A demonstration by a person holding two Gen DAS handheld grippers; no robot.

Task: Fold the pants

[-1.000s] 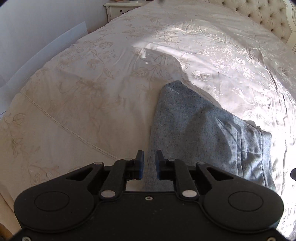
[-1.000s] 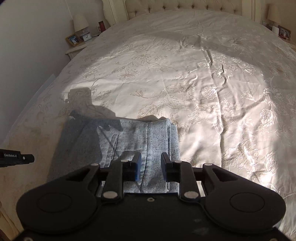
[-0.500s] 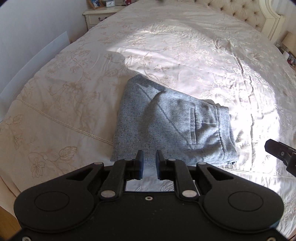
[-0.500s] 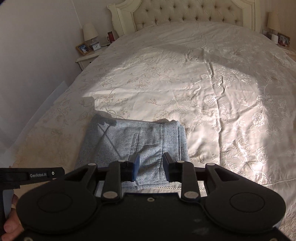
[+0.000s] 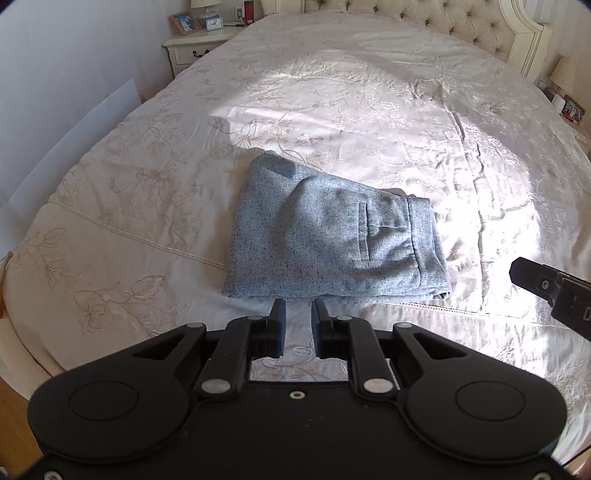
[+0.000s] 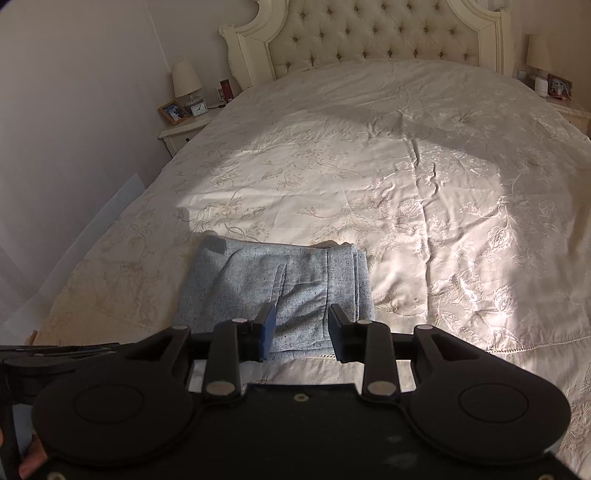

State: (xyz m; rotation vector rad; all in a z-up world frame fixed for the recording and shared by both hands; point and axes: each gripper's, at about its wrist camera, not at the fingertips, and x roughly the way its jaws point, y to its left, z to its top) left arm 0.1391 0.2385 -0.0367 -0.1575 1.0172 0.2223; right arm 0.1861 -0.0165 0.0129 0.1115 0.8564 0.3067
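Note:
The grey-blue pants [image 5: 332, 240] lie folded into a compact rectangle on the cream bedspread [image 5: 369, 122], back pocket up; they also show in the right wrist view [image 6: 273, 284]. My left gripper [image 5: 297, 319] is open by a narrow gap and empty, held above the bed just short of the pants' near edge. My right gripper [image 6: 302, 321] is open wider and empty, held above the pants' near edge. Part of the right gripper shows at the right edge of the left wrist view [image 5: 554, 291].
A tufted headboard [image 6: 369, 33] stands at the far end of the bed. A nightstand [image 6: 184, 129] with a lamp, clock and photo frame is at the far left, another at the far right [image 6: 554, 92]. A wall [image 6: 74, 129] runs along the left.
Both grippers have pulled back and up from the folded pants, so more of the bed shows. The right gripper's jaws have opened wider. The pants have not moved.

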